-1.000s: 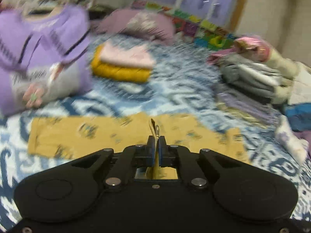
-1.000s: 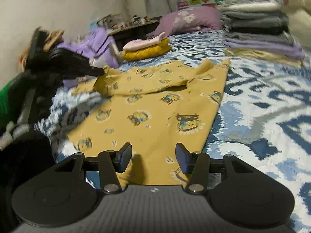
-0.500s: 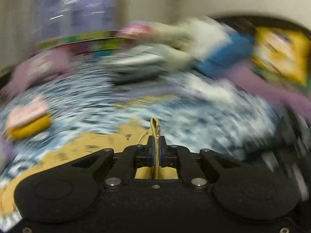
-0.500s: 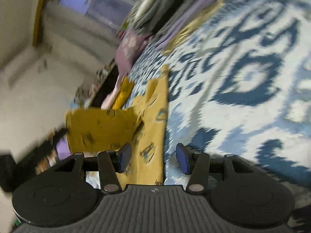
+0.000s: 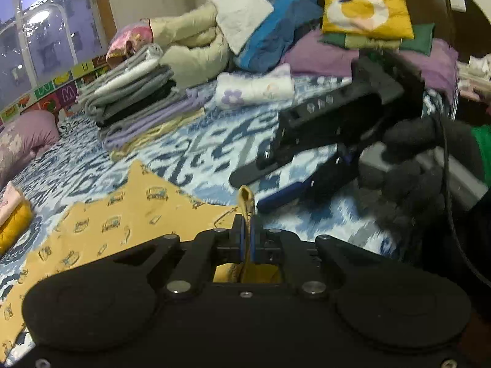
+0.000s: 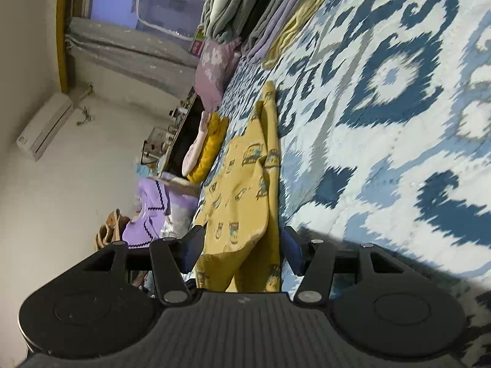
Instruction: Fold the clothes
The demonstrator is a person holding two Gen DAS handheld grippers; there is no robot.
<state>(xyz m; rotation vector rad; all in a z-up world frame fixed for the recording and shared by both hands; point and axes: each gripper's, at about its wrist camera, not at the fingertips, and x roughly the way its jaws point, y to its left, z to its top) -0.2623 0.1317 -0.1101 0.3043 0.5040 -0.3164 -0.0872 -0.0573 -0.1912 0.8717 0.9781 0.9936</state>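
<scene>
On the bed, nearest the left camera, the left tool is clamped on a pinched fold of the yellow printed garment, a loop of cloth standing up just past its closed jaws. The rest of that garment lies flat on the blue-and-white bedspread, spreading away to the left of the tool and toward the window side.

Just beyond and to the right, the right tool comes in, carried by a black-gloved hand. In its own view the right tool has its jaws apart and opening; a doubled edge of the yellow printed garment lies between them, but the pads do not press on it. From this tool the garment's long axis runs straight ahead, away toward the pillow. So the cloth sits directly in front of the right tool and already inside its gap, while the left tool holds the neighbouring end. My judgement is that the next move turns on the right tool closing on that edge, so both ends can be carried over together.

Farther off, a small folded pile of pink on mustard yellow sits beyond the garment, and a taller stack of folded grey and lilac clothes rests near the window. No container is in view; everything lies on the bed.
</scene>
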